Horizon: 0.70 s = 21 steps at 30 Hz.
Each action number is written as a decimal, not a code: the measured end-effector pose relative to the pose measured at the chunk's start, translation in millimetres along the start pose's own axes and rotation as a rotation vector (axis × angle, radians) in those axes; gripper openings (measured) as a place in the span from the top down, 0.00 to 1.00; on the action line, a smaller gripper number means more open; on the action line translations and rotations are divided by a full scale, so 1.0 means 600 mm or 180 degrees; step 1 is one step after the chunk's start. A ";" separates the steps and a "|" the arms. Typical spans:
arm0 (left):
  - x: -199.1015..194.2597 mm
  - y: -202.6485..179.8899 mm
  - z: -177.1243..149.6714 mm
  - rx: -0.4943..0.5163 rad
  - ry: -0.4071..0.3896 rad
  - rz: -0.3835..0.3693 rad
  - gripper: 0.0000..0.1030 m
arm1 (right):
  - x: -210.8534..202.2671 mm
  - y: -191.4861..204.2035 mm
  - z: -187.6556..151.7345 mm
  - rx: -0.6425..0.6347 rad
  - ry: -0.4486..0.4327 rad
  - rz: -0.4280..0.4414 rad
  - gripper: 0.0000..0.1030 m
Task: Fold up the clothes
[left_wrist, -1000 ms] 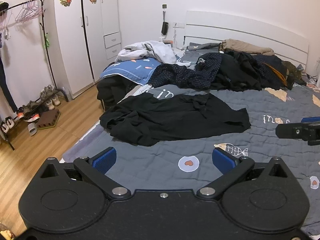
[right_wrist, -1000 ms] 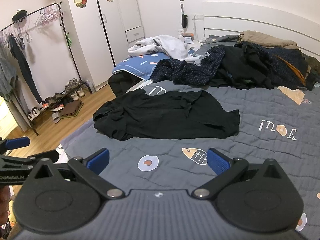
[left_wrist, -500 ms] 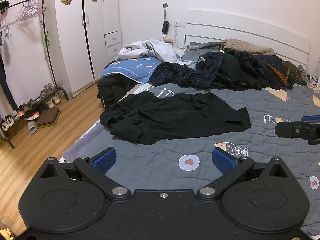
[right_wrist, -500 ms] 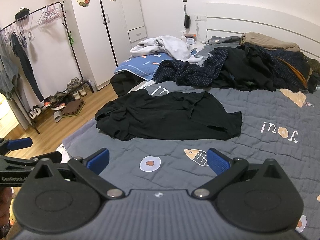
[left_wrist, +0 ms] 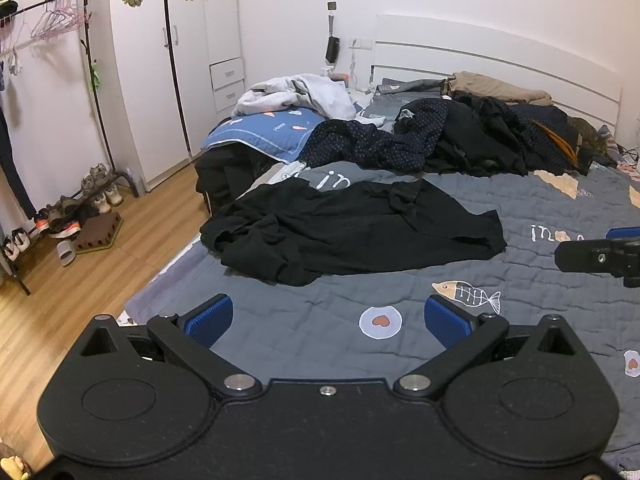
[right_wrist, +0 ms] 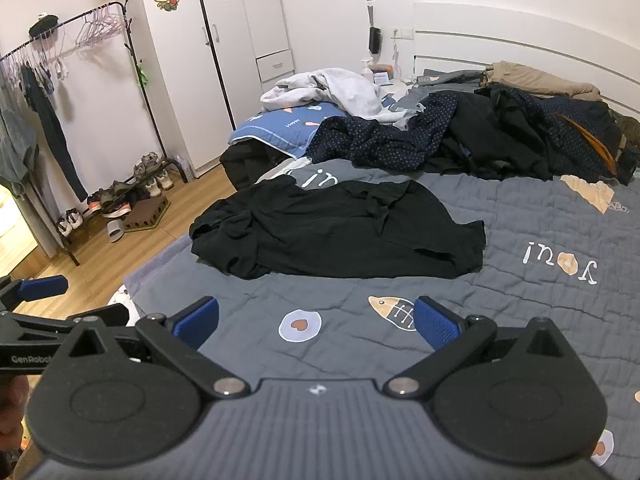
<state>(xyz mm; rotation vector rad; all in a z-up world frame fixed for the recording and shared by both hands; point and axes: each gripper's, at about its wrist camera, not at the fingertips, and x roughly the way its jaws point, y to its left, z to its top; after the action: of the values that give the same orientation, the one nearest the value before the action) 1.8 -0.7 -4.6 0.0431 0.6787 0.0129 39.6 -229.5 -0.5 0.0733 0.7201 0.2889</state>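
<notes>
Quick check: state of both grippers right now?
Left gripper: open, holding nothing, above the quilt.
Right gripper: open, holding nothing; black garment lies ahead, untouched.

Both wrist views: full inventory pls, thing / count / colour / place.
black garment: 1, black, spread crumpled on the quilt, nearest the grippers
quilt: 1, grey with fish and heart prints, covers the bed
clothes pile: 1 heap, dark navy and black, far end of the bed
light grey garment: 1, on the blue pillow
blue pillow: 1, far left bed corner
tan garment: 1, by the headboard
headboard: 1, white
wardrobe: 1, white, left wall
clothes rack: 1, black, with hangers, left
shoes: several pairs, floor under the rack
left gripper: 1, black with blue pads, open, above the quilt
right gripper: 1, the same, open
</notes>
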 end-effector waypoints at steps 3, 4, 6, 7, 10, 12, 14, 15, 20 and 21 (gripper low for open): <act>0.003 0.001 0.002 -0.0007 0.0027 -0.0016 0.00 | 0.004 0.002 -0.001 -0.0020 0.0007 -0.0014 0.00; 0.005 0.003 0.001 -0.0007 0.0032 -0.0018 0.00 | 0.005 0.002 -0.001 -0.0017 0.0011 -0.0015 0.00; 0.005 0.004 0.002 -0.0006 0.0032 -0.0017 0.00 | 0.008 0.001 -0.001 -0.0011 0.0024 -0.0004 0.00; 0.005 0.005 0.003 -0.0005 0.0032 -0.0016 0.00 | 0.009 0.002 -0.001 -0.0013 0.0027 -0.0002 0.00; 0.005 0.007 0.005 -0.0011 0.0027 -0.0011 0.00 | 0.008 0.001 -0.001 -0.0022 0.0027 0.0004 0.00; 0.007 0.007 0.005 -0.0014 0.0028 -0.0014 0.00 | 0.009 0.002 0.000 -0.0031 0.0031 0.0011 0.00; 0.010 0.002 0.003 -0.0005 0.0030 -0.0016 0.00 | 0.008 0.001 0.000 -0.0039 0.0025 0.0010 0.00; 0.010 0.002 0.003 -0.0001 0.0032 -0.0016 0.00 | 0.008 0.001 0.000 -0.0036 0.0023 0.0013 0.00; 0.014 0.002 0.002 -0.0007 0.0044 -0.0018 0.00 | 0.011 0.003 0.001 -0.0020 0.0024 0.0011 0.00; 0.015 0.002 0.002 -0.0010 0.0049 -0.0015 0.00 | 0.012 0.003 0.001 -0.0021 0.0029 0.0010 0.00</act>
<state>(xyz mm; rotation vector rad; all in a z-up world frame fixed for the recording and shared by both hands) 9.4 0.4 -9.3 0.0385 0.6942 0.0096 44.8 -225.6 -4.3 0.0668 0.7280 0.2949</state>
